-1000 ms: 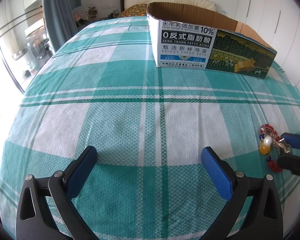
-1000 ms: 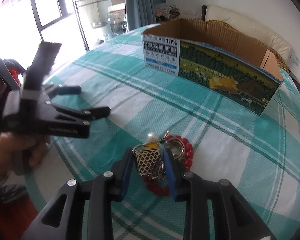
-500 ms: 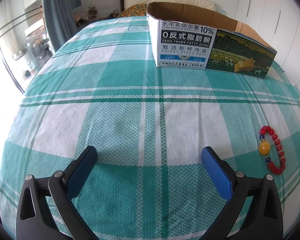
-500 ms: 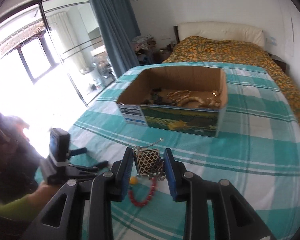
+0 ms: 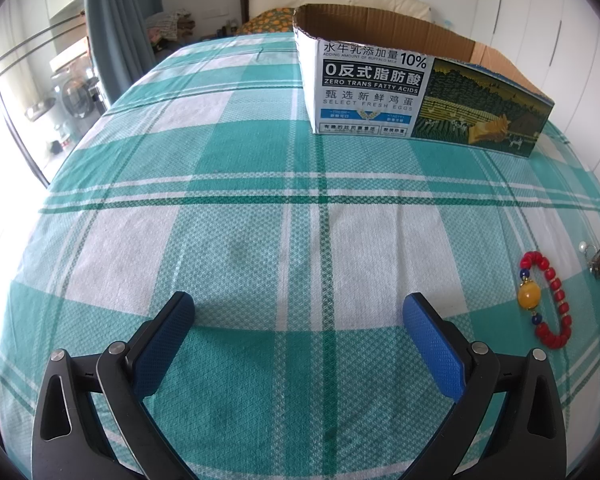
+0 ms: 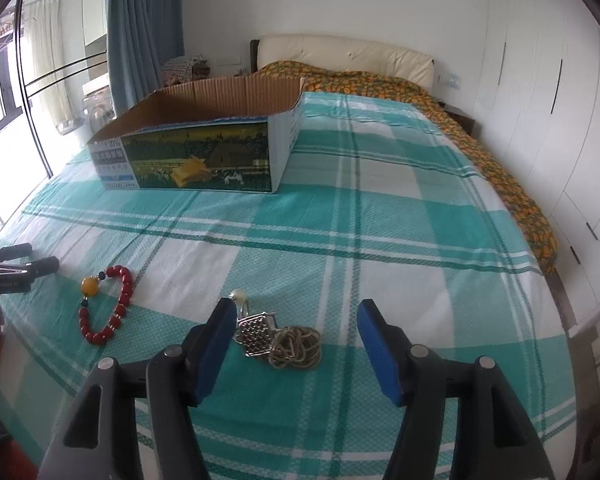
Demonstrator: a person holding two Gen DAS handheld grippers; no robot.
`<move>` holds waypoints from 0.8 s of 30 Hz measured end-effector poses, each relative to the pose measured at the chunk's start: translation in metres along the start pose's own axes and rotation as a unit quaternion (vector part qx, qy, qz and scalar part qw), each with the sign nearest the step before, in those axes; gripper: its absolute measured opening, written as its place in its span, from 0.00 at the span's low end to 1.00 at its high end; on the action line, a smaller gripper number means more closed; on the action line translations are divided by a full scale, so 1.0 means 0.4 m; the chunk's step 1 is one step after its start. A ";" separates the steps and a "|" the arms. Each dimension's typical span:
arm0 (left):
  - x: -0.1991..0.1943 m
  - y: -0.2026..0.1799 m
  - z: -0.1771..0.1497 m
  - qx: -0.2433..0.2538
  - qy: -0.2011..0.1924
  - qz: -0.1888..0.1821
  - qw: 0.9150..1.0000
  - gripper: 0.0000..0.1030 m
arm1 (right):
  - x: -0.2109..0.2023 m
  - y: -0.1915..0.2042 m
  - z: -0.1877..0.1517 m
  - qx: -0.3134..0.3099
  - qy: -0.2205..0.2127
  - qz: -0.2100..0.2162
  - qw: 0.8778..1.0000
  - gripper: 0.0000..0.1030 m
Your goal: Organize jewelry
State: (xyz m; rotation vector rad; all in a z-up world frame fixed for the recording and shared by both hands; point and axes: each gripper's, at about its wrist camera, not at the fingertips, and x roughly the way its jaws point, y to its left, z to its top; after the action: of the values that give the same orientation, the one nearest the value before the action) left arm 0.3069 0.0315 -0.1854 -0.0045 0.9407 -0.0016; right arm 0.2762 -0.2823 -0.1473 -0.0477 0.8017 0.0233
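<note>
A necklace with a square lattice pendant, a pearl and a coiled chain lies on the green plaid bedspread between the open fingers of my right gripper; it also shows at the right edge of the left wrist view. A red bead bracelet with a yellow bead lies to its left, also seen in the left wrist view. An open cardboard box stands farther back on the bed. My left gripper is open and empty over the bedspread.
The bed's right edge runs beside white wardrobe doors. An orange patterned quilt lies along the far and right side. A curtain and a window are at the left. My left gripper also shows at the left edge of the right wrist view.
My right gripper carried the necklace up, then came down and opened; the necklace now lies on the bedspread right of the bracelet. The left gripper has not moved.
</note>
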 end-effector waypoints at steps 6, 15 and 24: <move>0.000 0.000 0.000 0.000 0.000 -0.001 1.000 1.00 | -0.039 -0.040 -0.063 0.022 0.008 -0.017 1.000 0.64; -0.086 -0.117 -0.015 0.022 -0.009 -0.153 0.988 0.99 | -0.071 -0.034 -0.118 0.022 0.017 -0.009 1.000 0.64; -0.015 -0.289 0.007 0.099 0.015 -0.073 0.992 0.70 | 0.033 -0.014 -0.056 0.005 0.053 0.023 0.998 0.65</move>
State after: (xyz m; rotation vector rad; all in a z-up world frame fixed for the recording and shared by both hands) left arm 0.3056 -0.0840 -0.1784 0.1105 0.9657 -0.2304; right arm 0.2696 -0.2890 -0.1720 -0.0205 0.9083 0.0599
